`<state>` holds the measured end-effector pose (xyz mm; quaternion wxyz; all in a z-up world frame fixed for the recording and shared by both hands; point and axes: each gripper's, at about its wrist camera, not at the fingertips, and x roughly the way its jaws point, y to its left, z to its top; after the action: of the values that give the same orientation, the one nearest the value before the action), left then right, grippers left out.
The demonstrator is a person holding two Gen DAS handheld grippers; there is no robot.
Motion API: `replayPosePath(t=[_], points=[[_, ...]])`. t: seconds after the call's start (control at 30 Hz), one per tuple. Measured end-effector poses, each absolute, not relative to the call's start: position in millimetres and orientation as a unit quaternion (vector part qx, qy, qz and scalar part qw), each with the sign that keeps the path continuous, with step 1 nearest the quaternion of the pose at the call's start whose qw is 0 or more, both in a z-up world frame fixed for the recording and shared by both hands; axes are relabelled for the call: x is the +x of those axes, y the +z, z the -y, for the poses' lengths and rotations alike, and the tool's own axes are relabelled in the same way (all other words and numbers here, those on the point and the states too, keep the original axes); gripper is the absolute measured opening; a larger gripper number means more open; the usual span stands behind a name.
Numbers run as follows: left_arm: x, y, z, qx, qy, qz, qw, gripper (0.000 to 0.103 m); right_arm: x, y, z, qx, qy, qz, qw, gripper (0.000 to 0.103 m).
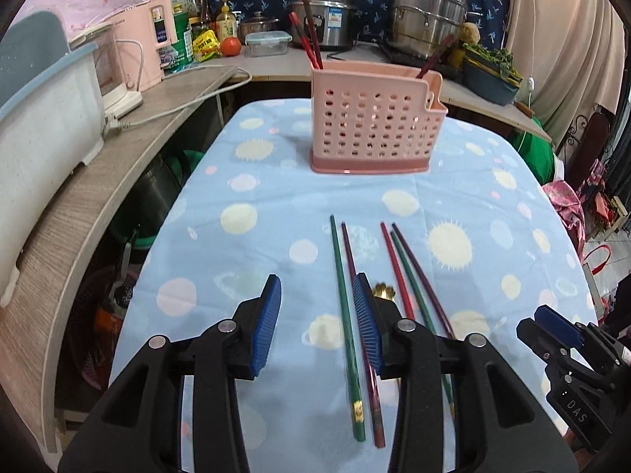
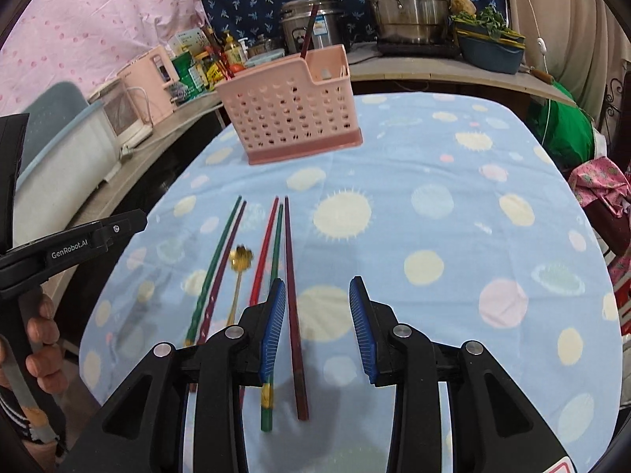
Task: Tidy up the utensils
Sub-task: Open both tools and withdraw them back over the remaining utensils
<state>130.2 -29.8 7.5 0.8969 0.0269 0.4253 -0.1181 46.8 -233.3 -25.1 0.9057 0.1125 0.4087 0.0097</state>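
Both our grippers, left [image 1: 317,323] and right [image 2: 317,329], hold fingers spread, gripping nothing. Chopsticks [image 1: 347,327] lie on the table [image 1: 493,213] between and beside them; caddy [image 1: 372,128] stands beyond.

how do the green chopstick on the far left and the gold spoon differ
The green chopstick is a long, straight, plain stick; the gold spoon is shorter, with a flower-shaped bowl at its far end. The chopstick is dark green with a gold band near its near end; the spoon is shiny gold all over. In the left wrist view the chopstick shows whole, while the spoon is mostly hidden behind the left hand-held gripper. Both lie flat on the blue cloth, pointing toward the pink caddy.
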Motion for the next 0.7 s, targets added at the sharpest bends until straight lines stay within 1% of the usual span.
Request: replayPosePath(t=[0.23,0.3,0.47,0.53,0.6,0.7], points=[[116.6,-19.1,26.0,0.029,-0.117,-0.451,0.885,0.036,32.4,-45.9,220.1,0.1,0.013,-0.43,0.897,0.033],[113.4,-25.5,24.5,0.028,-0.116,-0.457,0.882,0.039,29.6,-50.6,215.6,0.093,0.015,-0.433,0.896,0.033],[107.2,-38.2,23.5,0.027,-0.117,-0.47,0.874,0.039,27.1,-60.5,208.6,0.083,0.016,-0.442,0.893,0.033],[103.5,-42.8,23.3,0.03,-0.117,-0.474,0.872,0.04,26.9,-64.0,207.8,0.083,0.016,-0.445,0.892,0.033],[100.3,-47.2,22.6,0.031,-0.116,-0.477,0.871,0.044,26.8,-67.1,206.6,0.081,0.016,-0.447,0.891,0.033],[96.4,-52.7,21.7,0.034,-0.116,-0.482,0.868,0.045,26.0,-71.3,204.3,0.077,0.017,-0.45,0.889,0.032]])
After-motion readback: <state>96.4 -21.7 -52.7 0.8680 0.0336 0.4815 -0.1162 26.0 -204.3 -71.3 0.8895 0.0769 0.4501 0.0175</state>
